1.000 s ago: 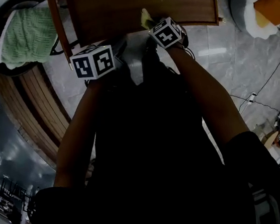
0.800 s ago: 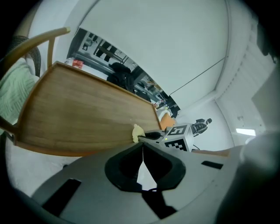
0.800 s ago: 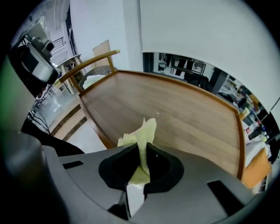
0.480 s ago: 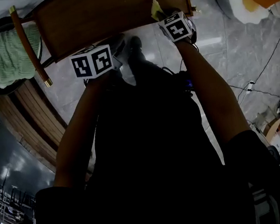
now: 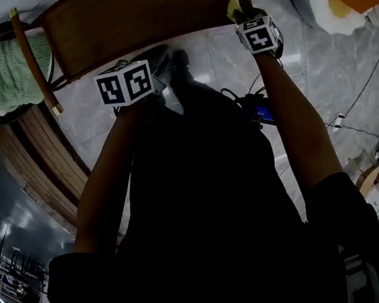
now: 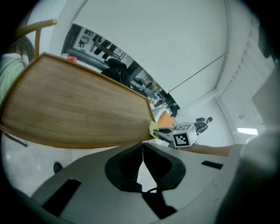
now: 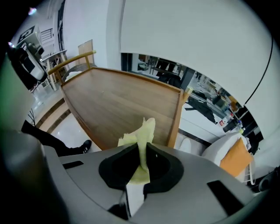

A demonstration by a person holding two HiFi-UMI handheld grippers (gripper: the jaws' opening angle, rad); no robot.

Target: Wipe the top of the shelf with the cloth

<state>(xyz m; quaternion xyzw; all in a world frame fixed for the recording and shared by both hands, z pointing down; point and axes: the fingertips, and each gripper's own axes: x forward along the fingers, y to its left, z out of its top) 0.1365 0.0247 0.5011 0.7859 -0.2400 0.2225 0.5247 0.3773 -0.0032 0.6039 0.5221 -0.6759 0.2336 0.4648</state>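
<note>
Yellow cloth (image 7: 143, 131) clamped in the right gripper (image 7: 141, 151) at the shelf (image 7: 113, 100) corner (left gripper (image 6: 142, 148) closed, empty).

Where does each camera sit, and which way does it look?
Head view: on the head, looking steeply down at the shelf; both forearms show.
Right gripper view: on the right hand-held gripper, facing the shelf top; its jaws pinch the cloth.
Left gripper view: on the left hand-held gripper, facing across the shelf; its jaws shut, empty.
Shared: all three show the shelf.
</note>
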